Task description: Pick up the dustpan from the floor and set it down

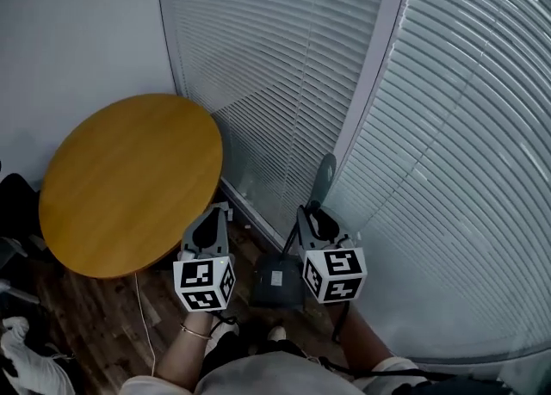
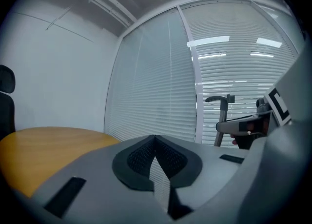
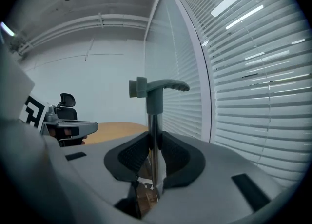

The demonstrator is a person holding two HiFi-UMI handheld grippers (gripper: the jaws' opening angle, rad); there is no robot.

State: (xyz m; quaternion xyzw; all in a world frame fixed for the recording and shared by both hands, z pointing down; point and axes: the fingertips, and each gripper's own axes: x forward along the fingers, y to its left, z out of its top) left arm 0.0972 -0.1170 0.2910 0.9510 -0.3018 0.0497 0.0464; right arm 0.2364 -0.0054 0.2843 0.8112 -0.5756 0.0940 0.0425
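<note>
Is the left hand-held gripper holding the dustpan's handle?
No, the left hand-held gripper is shut on nothing; the right hand-held gripper clamps the dustpan handle.

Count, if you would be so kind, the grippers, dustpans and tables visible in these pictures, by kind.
grippers: 2 (left gripper, right gripper)
dustpan: 1
round table: 1
Total: 4
</note>
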